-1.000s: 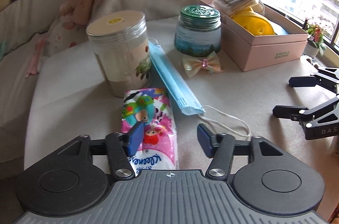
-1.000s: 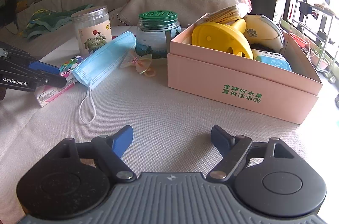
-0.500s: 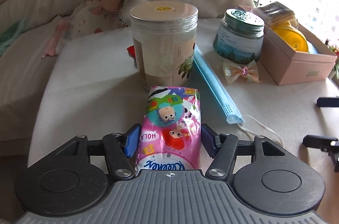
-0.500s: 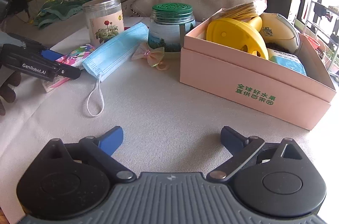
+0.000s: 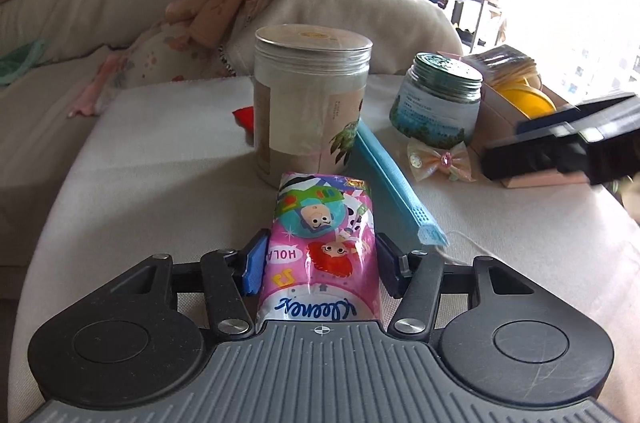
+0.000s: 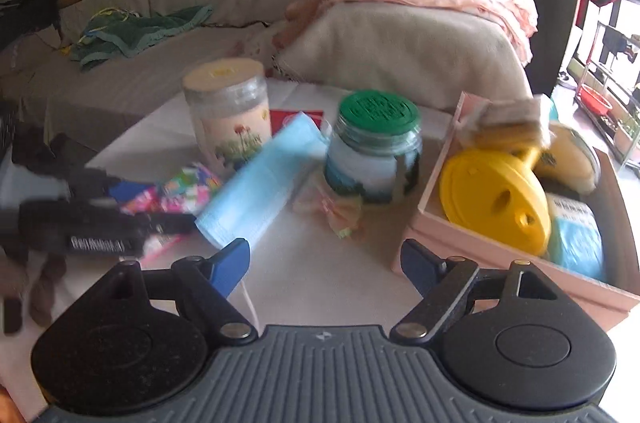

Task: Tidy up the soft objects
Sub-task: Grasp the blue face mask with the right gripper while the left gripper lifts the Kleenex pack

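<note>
Left gripper [image 5: 320, 265]: jaws have just been closing on the tissue pack [image 5: 322, 243]; both blue pads sit against its sides.
Tissue pack: lies lengthwise between the left fingers on the cloth-covered table [image 5: 140, 183].
Right gripper [image 6: 326, 263]: jaws apart and just narrowing, nothing between them, raised above the table.
Face mask [image 6: 260, 187]: just past the right gripper's left finger, beside the tissue pack.
Bow [image 5: 438, 159]: further ahead, before the green-lidded jar [image 5: 438, 103].
Tall jar [image 5: 310, 101]: directly beyond the tissue pack.
Pink box [image 6: 516, 243]: ahead-right of the right gripper.
</note>
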A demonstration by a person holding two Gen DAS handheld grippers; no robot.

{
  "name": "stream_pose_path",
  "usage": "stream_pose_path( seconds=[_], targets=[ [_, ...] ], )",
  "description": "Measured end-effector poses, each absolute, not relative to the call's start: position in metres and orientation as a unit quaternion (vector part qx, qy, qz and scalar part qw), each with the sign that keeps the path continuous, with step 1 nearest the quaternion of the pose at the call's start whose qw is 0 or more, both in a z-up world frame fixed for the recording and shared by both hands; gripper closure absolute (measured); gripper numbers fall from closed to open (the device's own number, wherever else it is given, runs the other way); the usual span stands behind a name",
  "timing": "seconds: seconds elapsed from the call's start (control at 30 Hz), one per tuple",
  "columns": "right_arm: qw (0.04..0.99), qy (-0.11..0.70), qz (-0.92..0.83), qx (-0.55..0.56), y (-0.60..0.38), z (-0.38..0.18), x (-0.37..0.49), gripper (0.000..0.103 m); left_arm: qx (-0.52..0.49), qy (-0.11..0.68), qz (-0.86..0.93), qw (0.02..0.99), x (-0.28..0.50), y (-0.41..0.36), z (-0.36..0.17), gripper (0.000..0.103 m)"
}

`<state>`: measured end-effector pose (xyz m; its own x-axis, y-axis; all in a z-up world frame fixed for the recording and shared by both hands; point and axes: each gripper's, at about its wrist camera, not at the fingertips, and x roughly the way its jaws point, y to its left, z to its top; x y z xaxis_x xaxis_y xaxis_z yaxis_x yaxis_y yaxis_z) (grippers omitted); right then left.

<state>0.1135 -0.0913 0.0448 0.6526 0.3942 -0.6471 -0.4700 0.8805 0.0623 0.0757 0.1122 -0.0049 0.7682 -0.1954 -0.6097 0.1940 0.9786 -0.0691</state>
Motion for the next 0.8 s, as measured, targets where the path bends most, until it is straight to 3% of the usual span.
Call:
stream_pose_path(
  seconds=[0.1, 0.37, 0.4, 0.43, 0.5, 0.8],
  targets=[
    [0.891, 0.377, 0.249, -0.029, -0.060, 0.048, 0.145, 0.047, 0.031, 0.324, -0.099, 0.941, 0.072, 0.104, -0.005, 0.043],
    [0.864, 0.437, 0.250, -0.027, -0.019, 0.020, 0.186, 0.051, -0.040, 0.314, -0.112, 0.942, 0.070, 0.126, -0.005, 0.046],
    [0.863, 0.436, 0.253, -0.028, -0.018, 0.020, 0.186, 0.056, -0.043, 0.315, -0.112, 0.941, 0.069, 0.127, -0.005, 0.046],
    [0.861, 0.437, 0.259, -0.030, -0.019, 0.022, 0.186, 0.061, -0.048, 0.317, -0.112, 0.941, 0.069, 0.128, -0.003, 0.047],
    [0.861, 0.436, 0.257, -0.053, -0.018, 0.029, 0.184, 0.098, -0.066, 0.319, -0.118, 0.938, 0.070, 0.132, 0.003, 0.049],
    [0.882, 0.382, 0.269, -0.050, -0.055, 0.081, 0.174, 0.099, -0.061, 0.265, -0.131, 0.953, 0.055, 0.128, 0.069, 0.052]
  ],
)
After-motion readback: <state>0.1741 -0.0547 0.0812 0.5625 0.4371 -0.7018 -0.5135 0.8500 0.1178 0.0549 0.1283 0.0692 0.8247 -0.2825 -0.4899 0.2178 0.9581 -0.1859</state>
